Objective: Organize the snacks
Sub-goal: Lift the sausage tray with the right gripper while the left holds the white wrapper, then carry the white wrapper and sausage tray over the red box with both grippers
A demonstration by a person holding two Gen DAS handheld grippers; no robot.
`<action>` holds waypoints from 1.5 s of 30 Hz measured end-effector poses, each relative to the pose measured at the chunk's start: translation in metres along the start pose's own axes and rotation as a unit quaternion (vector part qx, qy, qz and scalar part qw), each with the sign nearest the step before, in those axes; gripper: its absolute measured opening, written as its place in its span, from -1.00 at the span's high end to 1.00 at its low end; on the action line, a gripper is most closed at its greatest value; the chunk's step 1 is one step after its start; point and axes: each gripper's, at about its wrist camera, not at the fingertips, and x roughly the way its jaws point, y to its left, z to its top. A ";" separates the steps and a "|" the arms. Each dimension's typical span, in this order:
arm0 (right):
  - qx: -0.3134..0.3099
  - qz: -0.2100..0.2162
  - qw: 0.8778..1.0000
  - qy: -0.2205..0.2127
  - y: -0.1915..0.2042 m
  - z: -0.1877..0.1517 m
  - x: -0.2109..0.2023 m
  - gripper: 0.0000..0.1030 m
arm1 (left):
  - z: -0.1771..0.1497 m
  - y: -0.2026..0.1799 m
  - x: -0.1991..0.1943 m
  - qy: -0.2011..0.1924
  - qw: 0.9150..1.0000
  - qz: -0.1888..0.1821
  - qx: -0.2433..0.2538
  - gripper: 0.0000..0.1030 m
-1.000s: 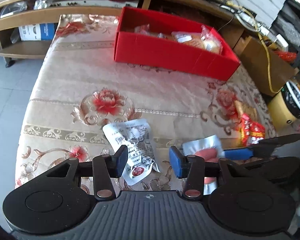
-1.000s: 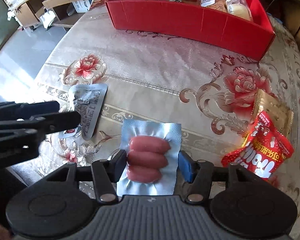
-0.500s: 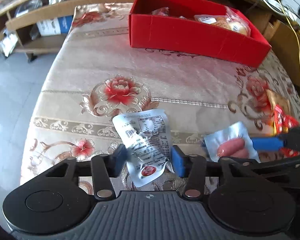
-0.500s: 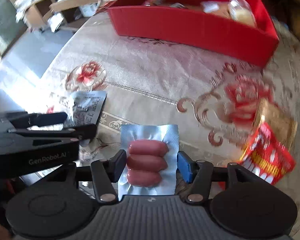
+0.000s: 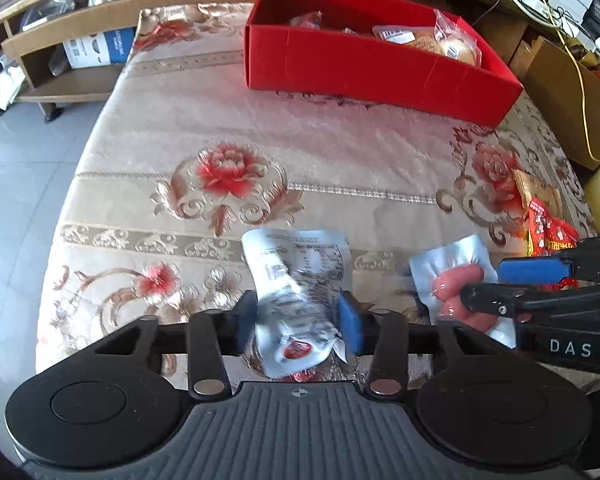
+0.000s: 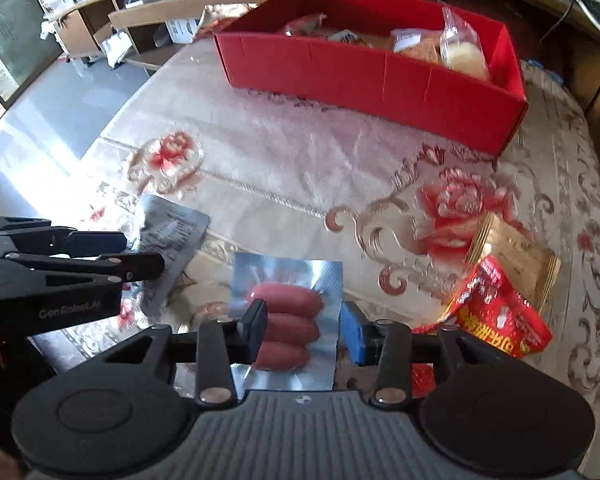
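Observation:
A silver printed packet (image 5: 296, 264) lies crumpled between the fingers of my left gripper (image 5: 298, 320). The pads press its sides while the jaws are opening. A clear pack of three pink sausages (image 6: 288, 312) sits between the fingers of my right gripper (image 6: 303, 328). Those jaws are closing, one finger against the sausages and the blue pad at the foil edge. Both grippers hang low over the near part of the flowered tablecloth (image 5: 340, 148), side by side. The red box (image 5: 360, 64) stands at the far side and holds several wrapped snacks.
A red snack bag (image 6: 496, 312) and a gold packet (image 6: 516, 252) lie to the right of the sausage pack. Bagged bread (image 6: 464, 52) fills the box's right end. Grey floor (image 5: 16, 184) drops off past the table's left edge, with wooden shelves (image 5: 60, 44) behind.
My left gripper has moved forward over the silver packet, which now sits crumpled between its pads. The right jaws have narrowed onto the sausage pack, and the right hand shifted slightly.

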 end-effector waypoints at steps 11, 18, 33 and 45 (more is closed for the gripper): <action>-0.033 0.014 0.999 0.021 0.011 -0.006 0.014 -0.59 | -0.006 -0.012 0.002 -0.006 0.998 0.040 0.047 -0.20; -0.111 -0.015 0.993 0.043 0.039 -0.010 0.033 -1.00 | -0.008 -0.008 0.002 -0.004 0.999 0.028 0.044 -0.21; -0.063 -0.032 0.997 0.008 0.011 -0.009 0.018 -0.37 | -0.006 -0.001 -0.002 -0.010 0.999 -0.004 0.033 -0.20; -0.012 -0.015 0.999 -0.033 -0.007 0.002 -0.013 -0.37 | 0.010 -0.007 -0.015 -0.039 0.998 -0.046 0.014 -0.20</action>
